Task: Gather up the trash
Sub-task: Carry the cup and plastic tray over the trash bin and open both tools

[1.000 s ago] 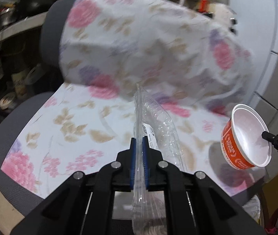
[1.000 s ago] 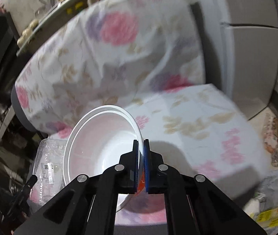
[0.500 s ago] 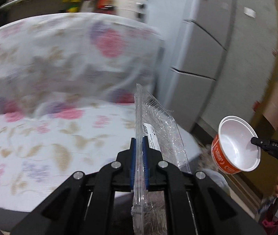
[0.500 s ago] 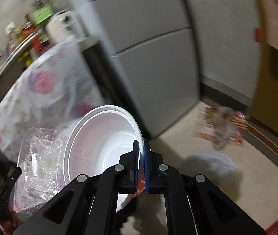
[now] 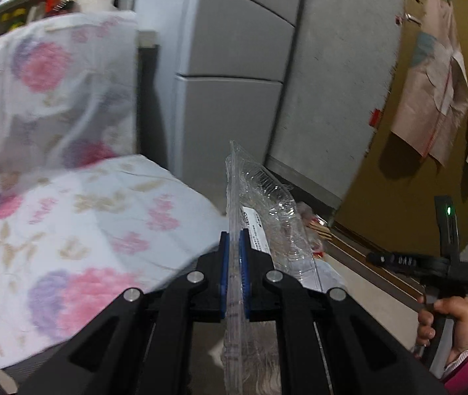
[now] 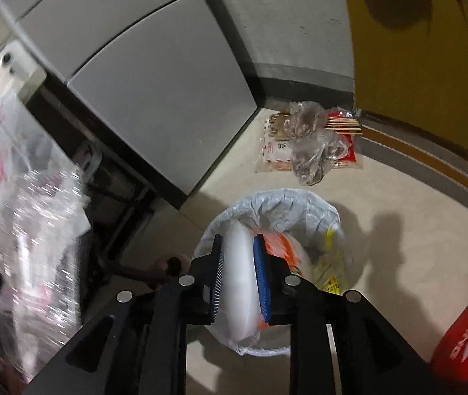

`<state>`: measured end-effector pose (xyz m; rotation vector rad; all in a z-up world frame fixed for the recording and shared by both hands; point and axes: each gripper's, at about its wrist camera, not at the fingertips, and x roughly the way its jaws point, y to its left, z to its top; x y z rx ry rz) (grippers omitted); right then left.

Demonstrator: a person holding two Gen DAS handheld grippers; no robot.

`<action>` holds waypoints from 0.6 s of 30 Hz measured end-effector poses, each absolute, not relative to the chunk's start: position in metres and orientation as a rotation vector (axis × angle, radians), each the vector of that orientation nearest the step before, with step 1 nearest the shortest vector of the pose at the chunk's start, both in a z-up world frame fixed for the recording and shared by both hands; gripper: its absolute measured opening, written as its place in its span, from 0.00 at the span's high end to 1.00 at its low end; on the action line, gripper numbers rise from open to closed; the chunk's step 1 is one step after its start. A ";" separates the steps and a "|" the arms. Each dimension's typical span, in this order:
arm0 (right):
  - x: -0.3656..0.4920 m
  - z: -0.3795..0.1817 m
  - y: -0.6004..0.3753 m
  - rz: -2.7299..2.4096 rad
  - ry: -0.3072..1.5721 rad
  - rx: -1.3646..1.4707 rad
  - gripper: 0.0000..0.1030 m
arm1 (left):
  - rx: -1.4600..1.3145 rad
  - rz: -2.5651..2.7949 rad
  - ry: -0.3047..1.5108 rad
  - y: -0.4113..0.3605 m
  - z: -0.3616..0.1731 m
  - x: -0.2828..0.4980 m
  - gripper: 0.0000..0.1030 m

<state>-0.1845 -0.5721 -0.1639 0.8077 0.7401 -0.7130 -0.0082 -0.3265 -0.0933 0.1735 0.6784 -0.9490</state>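
My left gripper (image 5: 234,240) is shut on the rim of a clear plastic clamshell container (image 5: 267,210) with a white label, held up beside the floral-covered chair. The container also shows blurred at the left of the right wrist view (image 6: 39,230). My right gripper (image 6: 239,256) stands open above a trash bin lined with a pale bag (image 6: 303,207). The white and orange paper cup (image 6: 244,273) is between and below its fingers, blurred, dropping into the bin. The right gripper's body and the hand holding it show in the left wrist view (image 5: 444,263).
A chair with a floral cover (image 5: 69,197) is at the left. A grey refrigerator (image 6: 155,92) stands behind. Loose bags and skewers (image 6: 309,144) lie on the floor by the yellow wall (image 6: 415,65). A red object (image 6: 464,339) is at the lower right.
Both grippers swung right, away from the chair, toward the floor. The right gripper moved over the bin and opened, letting go of the cup. The left still holds the container.
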 end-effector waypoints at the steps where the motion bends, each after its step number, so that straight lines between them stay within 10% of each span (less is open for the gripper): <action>1: -0.187 -0.160 -0.573 -0.719 0.723 0.799 0.75 | 0.184 -0.963 0.684 -0.332 -0.096 -0.012 0.96; 10: -0.227 -0.110 -0.579 -0.781 0.558 0.724 0.60 | 0.272 -1.109 0.772 -0.402 -0.132 -0.040 0.94; 13: -0.228 -0.103 -0.578 -0.779 0.552 0.701 0.59 | 0.242 -1.136 0.840 -0.422 -0.146 -0.031 0.58; 18: -0.222 -0.094 -0.567 -0.745 0.554 0.665 0.53 | 0.238 -1.111 0.848 -0.414 -0.146 -0.020 0.52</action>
